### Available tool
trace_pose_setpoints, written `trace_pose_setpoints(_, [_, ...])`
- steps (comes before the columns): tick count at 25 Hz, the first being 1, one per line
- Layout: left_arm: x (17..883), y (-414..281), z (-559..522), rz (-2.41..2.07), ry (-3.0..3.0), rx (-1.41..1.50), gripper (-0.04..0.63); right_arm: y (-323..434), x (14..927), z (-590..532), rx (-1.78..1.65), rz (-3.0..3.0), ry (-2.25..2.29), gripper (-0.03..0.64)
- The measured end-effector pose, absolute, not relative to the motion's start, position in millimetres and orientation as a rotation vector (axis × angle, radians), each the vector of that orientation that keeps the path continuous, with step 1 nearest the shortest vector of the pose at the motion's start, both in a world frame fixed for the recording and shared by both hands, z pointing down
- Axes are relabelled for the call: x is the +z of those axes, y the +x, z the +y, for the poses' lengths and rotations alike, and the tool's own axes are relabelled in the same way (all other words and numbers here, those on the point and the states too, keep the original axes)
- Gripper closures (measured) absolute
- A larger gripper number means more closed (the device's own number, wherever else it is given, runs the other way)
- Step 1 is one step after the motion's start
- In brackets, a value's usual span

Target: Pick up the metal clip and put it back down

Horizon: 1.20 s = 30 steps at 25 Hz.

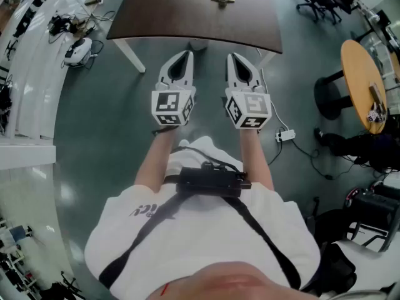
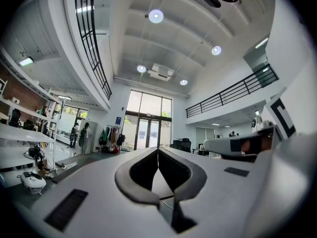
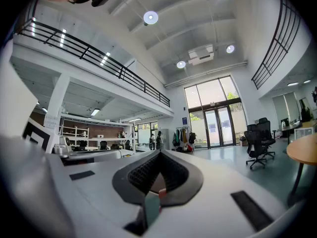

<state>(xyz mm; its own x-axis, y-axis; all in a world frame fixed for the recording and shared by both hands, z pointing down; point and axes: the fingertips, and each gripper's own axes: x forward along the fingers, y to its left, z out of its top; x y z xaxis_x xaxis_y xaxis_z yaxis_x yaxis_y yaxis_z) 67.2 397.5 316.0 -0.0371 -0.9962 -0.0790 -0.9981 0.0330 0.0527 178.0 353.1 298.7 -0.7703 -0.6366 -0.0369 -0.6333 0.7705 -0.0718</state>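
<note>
Heads up: your counter (image 1: pixel 187 17) runs off the top edge, so its far side is cut off. The metal clip (image 1: pixel 222 1) lying near that cut-off end is too small to make out any detail. Right of the counter, the bits on the round table (image 1: pixel 359 74) are too tiny to identify.

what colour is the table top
The table top is dark brown; the head view shows it best.

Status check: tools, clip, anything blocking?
Left tool shut, empty. Right tool shut, empty. Metal clip on dark table, far side, untouched. Nothing between tools and clip.
</note>
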Motion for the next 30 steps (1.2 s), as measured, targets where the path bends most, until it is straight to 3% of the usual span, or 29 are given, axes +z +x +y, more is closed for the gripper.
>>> trace_pose_setpoints(13, [360.4,36.7,405.7,2.109,-2.510,0.219,0.581,116.4,320.5,377.1,-0.147,2.934,-1.034,0.623])
trace_pose_setpoints(20, [350.4,27.9,350.2,2.142,-2.465,0.326,0.581,122.1,326.7,314.2,-0.191,2.922,-1.049,0.623])
trace_pose_setpoints(30, [306.0,34.2,220.1,2.195,-2.235,0.241,0.581,125.3,296.1,177.4,-0.205,2.863,-0.880,0.623])
